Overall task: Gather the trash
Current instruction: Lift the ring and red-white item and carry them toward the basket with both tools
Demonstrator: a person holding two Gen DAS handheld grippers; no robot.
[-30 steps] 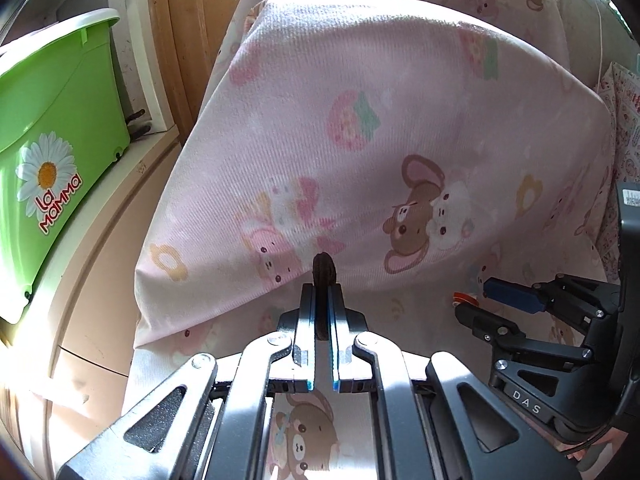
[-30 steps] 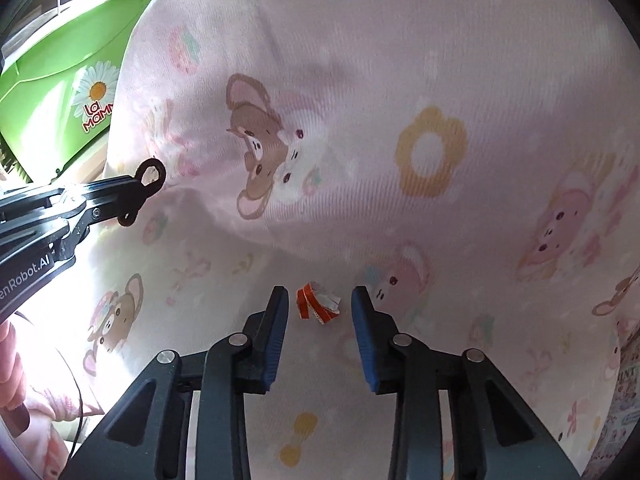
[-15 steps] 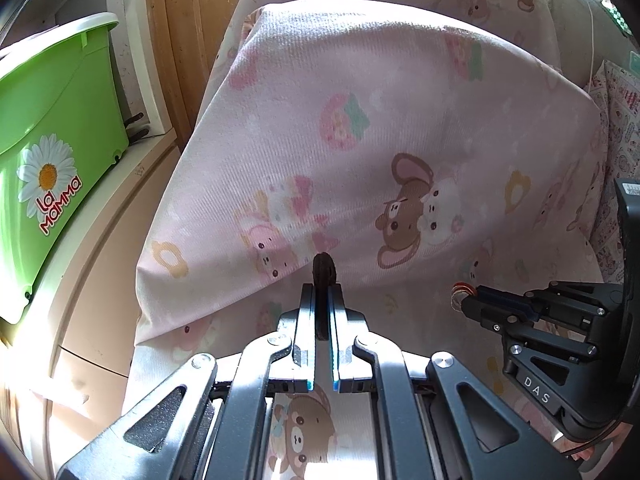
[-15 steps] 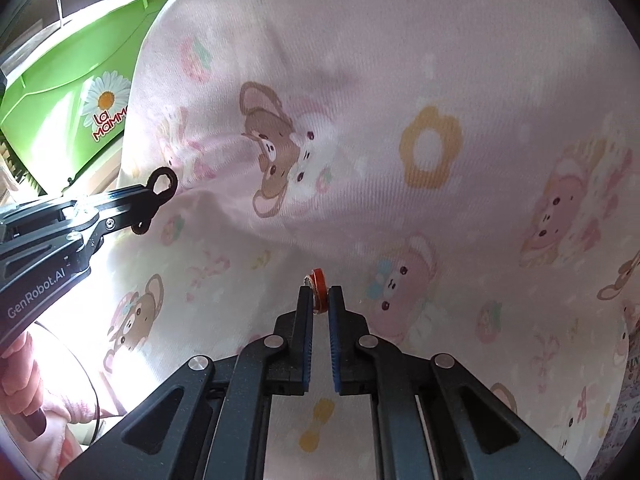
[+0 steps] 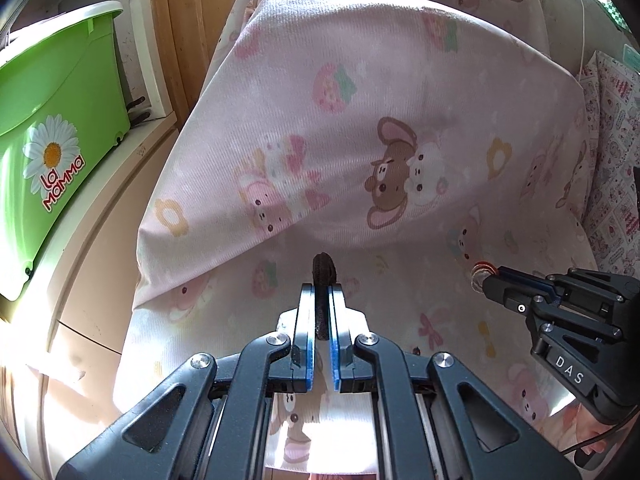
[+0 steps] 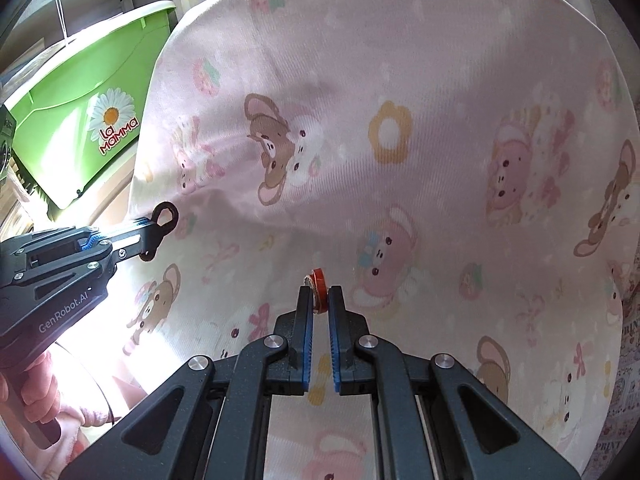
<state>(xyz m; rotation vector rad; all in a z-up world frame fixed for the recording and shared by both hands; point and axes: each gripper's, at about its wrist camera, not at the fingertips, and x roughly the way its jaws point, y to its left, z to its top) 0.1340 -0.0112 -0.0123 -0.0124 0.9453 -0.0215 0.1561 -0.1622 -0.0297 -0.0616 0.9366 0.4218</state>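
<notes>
My left gripper (image 5: 321, 292) is shut on a black hair tie (image 5: 322, 270) whose loop sticks out past the fingertips; the right wrist view shows the same black hair tie (image 6: 165, 216) as a ring at the left. My right gripper (image 6: 319, 292) is shut on a small red and white wrapper scrap (image 6: 317, 282), lifted just above the pink bear-print sheet (image 6: 400, 220). In the left wrist view the right gripper (image 5: 486, 276) comes in from the right with the wrapper scrap (image 5: 480, 271) at its tips. Both grippers hang in front of a pink bear-print pillow (image 5: 380, 120).
A green plastic bin (image 5: 52, 120) with a daisy label stands at the left on a pale ledge (image 5: 100, 240), beside a wooden post (image 5: 180, 20). A patterned cloth (image 5: 612, 160) lies at the right edge. A hand (image 6: 32, 396) grips the left tool's handle.
My right gripper closed on the wrapper scrap that lay on the sheet and lifted it slightly. The left gripper drifted a little sideways, still holding the hair tie.
</notes>
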